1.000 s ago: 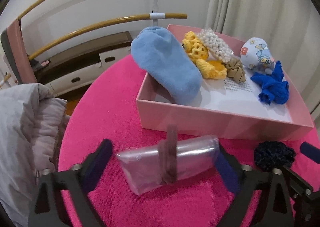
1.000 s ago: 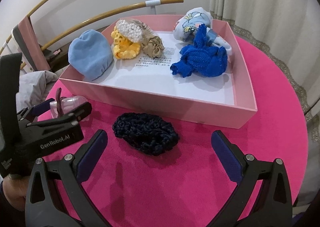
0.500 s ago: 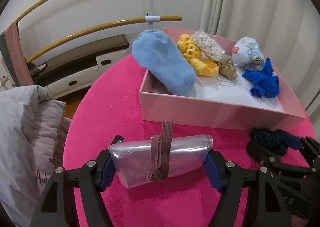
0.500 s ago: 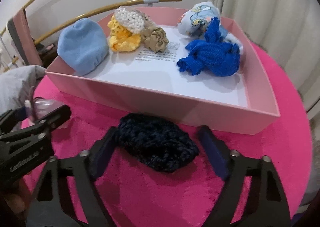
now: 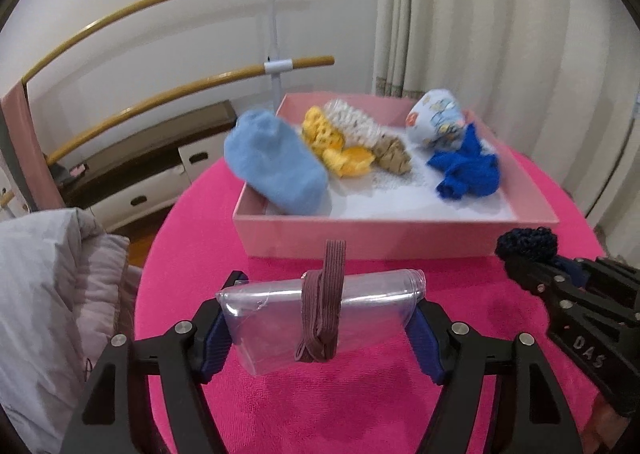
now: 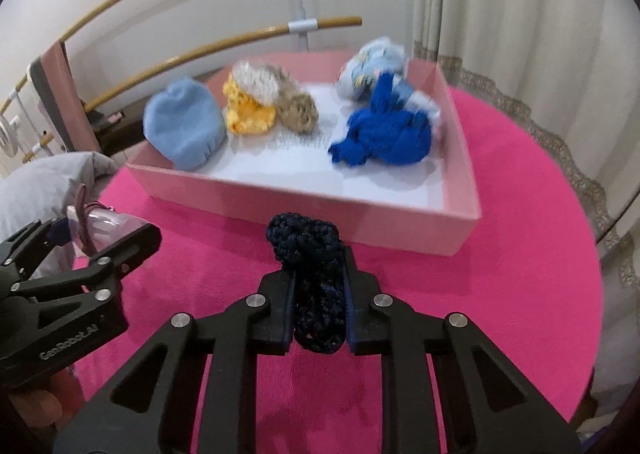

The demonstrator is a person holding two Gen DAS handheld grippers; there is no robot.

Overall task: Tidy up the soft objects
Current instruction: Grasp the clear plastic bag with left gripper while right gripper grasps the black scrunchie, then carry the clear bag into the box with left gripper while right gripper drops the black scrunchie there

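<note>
Pink box (image 5: 360, 240) on the pink-covered table (image 6: 520, 254) — already holding a light-blue sock (image 5: 276, 169), yellow crochet piece (image 5: 332, 145), tan scrunchie (image 5: 394, 157), printed cloth (image 5: 436, 121) and royal-blue knit (image 5: 468, 169). Outstanding, by appearance: two items — left tool (image 5: 320, 318) clamped on a clear pouch (image 5: 316, 314) banded with elastic, right tool (image 6: 318, 294) closed narrowly on a navy crochet piece (image 6: 308, 250), both in front of the box.

Left gripper (image 5: 320, 324): closed on the clear pouch (image 5: 320, 318), lifted it.
Right gripper (image 6: 318, 306): clamped the navy scrunchie (image 6: 312, 266), raised it.

cloth (image 6: 520, 254) pink | box (image 5: 360, 238) pale pink | sock (image 5: 276, 169) light blue | scrunchie (image 6: 308, 250) navy
</note>
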